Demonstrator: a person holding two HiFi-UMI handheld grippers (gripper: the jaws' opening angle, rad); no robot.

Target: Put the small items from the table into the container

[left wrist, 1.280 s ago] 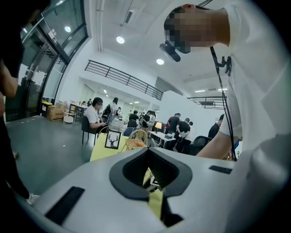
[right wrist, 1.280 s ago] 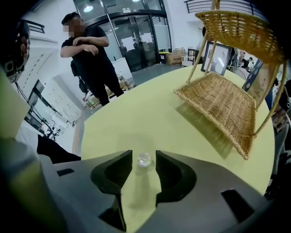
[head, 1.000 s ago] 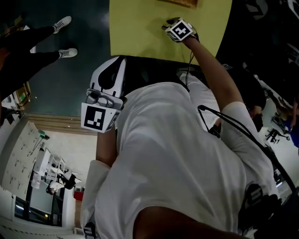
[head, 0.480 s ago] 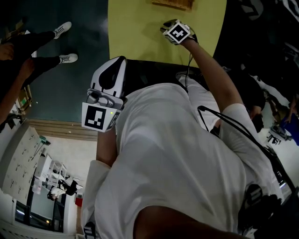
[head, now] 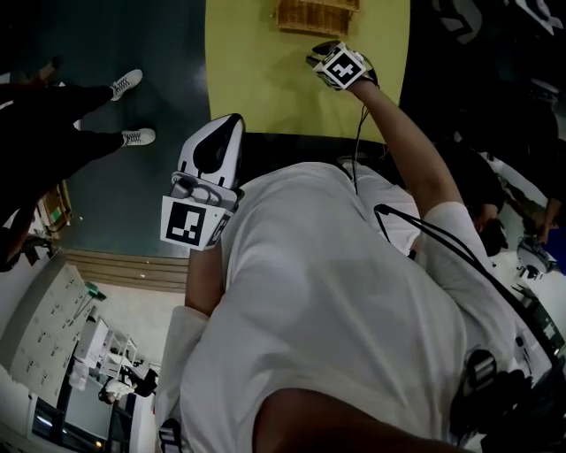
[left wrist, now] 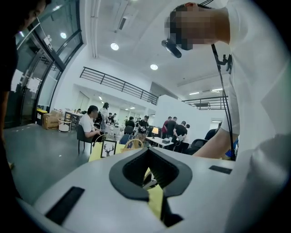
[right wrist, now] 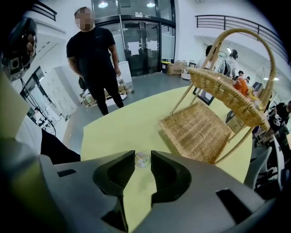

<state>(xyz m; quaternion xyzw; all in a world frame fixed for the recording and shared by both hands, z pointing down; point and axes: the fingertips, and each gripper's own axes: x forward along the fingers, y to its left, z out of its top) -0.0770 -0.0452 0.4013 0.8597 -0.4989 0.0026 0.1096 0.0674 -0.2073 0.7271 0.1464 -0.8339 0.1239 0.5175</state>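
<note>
My right gripper [right wrist: 142, 158] is shut on a small clear ball [right wrist: 142, 159], held a little above the round yellow table [right wrist: 118, 127]. A wicker basket [right wrist: 200, 129] with a tall hoop handle stands just right of it on the table. In the head view the right gripper [head: 329, 55] reaches out over the table [head: 261, 71] close to the basket [head: 317, 16] at the top edge. My left gripper [head: 225, 133] hangs back off the table beside my body, pointing roughly level. Its jaws [left wrist: 148, 149] are shut and empty.
A person in black [right wrist: 94, 54] stands on the grey floor beyond the table's far edge. Another person's legs in white sneakers [head: 128, 84] are at the left of the table. Desks and people fill the room behind.
More of the basket shows at the top of the head view now. The left gripper has drifted slightly right. The right gripper stays beside the basket.
</note>
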